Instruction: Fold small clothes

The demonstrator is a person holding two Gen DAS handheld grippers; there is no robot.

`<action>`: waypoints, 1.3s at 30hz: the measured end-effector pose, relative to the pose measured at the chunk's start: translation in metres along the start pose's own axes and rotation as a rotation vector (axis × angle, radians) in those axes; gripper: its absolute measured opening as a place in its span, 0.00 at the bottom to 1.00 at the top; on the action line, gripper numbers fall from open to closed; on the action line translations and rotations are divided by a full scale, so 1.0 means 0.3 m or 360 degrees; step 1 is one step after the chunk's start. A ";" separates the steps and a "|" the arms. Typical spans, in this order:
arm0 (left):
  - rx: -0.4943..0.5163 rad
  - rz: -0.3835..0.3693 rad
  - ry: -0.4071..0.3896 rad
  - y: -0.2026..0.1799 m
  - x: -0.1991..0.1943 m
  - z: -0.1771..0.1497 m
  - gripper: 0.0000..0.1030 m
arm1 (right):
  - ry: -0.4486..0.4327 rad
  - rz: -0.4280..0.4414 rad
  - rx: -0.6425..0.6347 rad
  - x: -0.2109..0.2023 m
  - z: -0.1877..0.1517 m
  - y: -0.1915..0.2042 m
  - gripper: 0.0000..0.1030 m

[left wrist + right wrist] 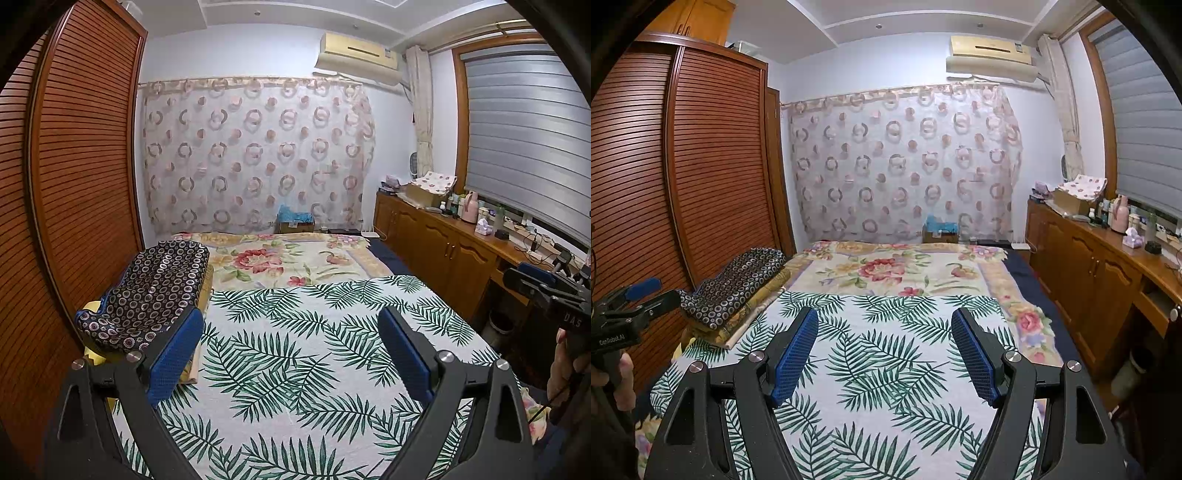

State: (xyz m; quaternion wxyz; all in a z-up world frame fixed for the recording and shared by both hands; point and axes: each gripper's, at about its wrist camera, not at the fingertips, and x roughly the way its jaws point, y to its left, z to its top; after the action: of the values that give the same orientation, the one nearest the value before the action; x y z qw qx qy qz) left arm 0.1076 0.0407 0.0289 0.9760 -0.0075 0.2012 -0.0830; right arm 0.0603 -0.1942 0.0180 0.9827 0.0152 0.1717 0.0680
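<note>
A dark garment with small ring patterns [155,291] lies folded on a yellowish folded stack [750,314] at the bed's left edge. A white cloth printed with green palm leaves [295,354] is spread flat over the near part of the bed. My left gripper [291,317] hovers above this cloth, open, with nothing between its blue pads [173,354]; its left finger stands just in front of the dark garment. My right gripper [885,315] hangs open over the same cloth [886,369], also holding nothing. Each gripper shows at the edge of the other's view, held by a hand [561,362].
A floral bedspread [894,269] covers the far half of the bed. A slatted wooden wardrobe [81,177] runs close along the left side. A wooden cabinet [1100,273] topped with bottles and boxes lines the right wall. A patterned curtain [255,155] hangs behind the bed.
</note>
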 end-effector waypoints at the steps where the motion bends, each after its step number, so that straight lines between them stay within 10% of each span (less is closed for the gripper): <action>1: 0.0001 0.0000 -0.0001 0.001 0.000 -0.001 0.93 | 0.0000 0.0000 0.0000 0.000 0.001 0.000 0.74; 39: -0.0005 0.0004 -0.0007 -0.001 -0.010 -0.002 0.93 | -0.0001 0.0002 0.0004 0.007 -0.004 0.001 0.74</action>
State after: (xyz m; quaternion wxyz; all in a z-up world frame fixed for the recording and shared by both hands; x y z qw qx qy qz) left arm 0.1048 0.0410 0.0294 0.9765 -0.0090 0.1991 -0.0816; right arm 0.0619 -0.1937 0.0160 0.9827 0.0166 0.1716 0.0683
